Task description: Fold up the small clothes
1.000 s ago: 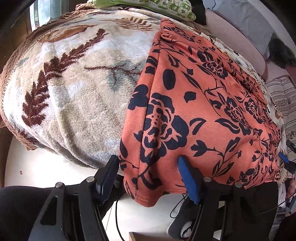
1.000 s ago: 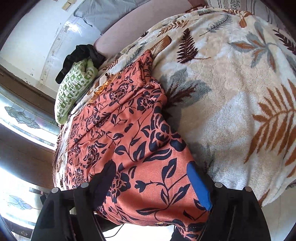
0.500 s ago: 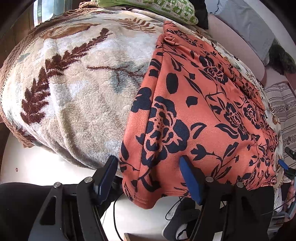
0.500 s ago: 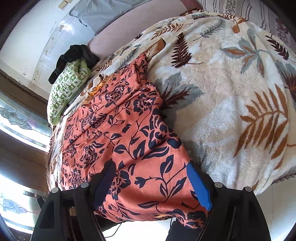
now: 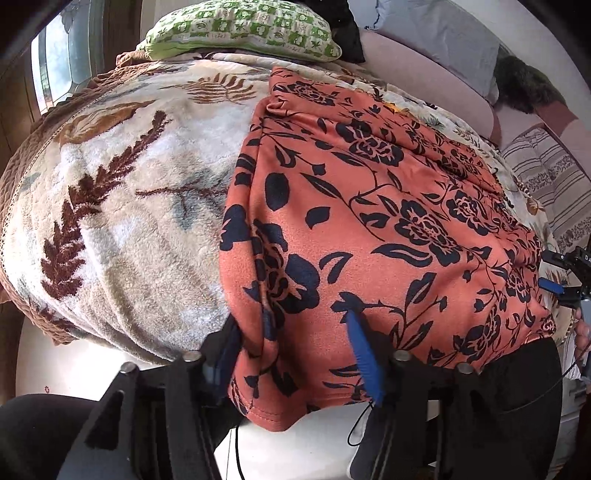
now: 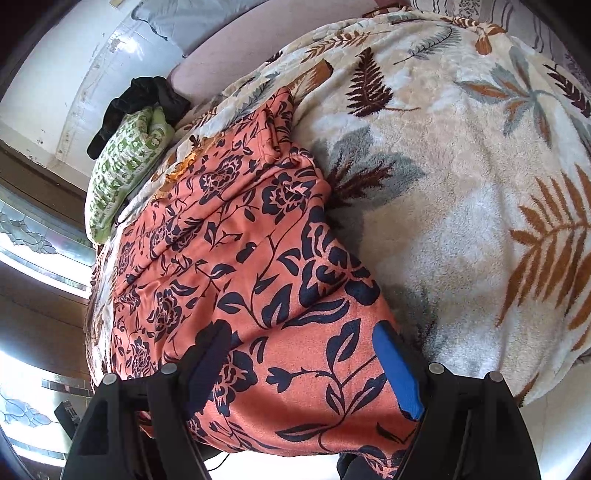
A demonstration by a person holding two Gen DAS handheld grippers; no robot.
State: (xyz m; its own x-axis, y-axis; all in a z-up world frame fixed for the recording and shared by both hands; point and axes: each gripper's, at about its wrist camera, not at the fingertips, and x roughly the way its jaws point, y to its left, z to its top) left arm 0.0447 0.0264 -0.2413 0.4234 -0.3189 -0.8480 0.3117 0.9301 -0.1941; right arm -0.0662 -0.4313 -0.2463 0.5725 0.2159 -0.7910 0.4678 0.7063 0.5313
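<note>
An orange garment with a dark floral print (image 5: 369,206) lies spread over a leaf-patterned fleece blanket (image 5: 122,206) on a bed, its near hem hanging over the bed's edge. My left gripper (image 5: 291,332) is open, its jaws straddling the garment's near left corner. My right gripper (image 6: 303,350) is open, its jaws straddling the garment (image 6: 236,258) at its near right corner. The right gripper also shows at the far right of the left wrist view (image 5: 557,273).
A green-and-white patterned pillow (image 5: 240,33) and a black cloth (image 6: 140,99) lie at the far end of the bed. A pink headboard cushion (image 5: 424,74) runs behind. Striped bedding (image 5: 546,184) lies beyond the garment. Pale floor (image 5: 74,369) shows below the bed's edge.
Both grippers have moved forward onto the garment's near hem; the fabric now sits deeper between the open jaws. The left one has closed in on the corner fold.
</note>
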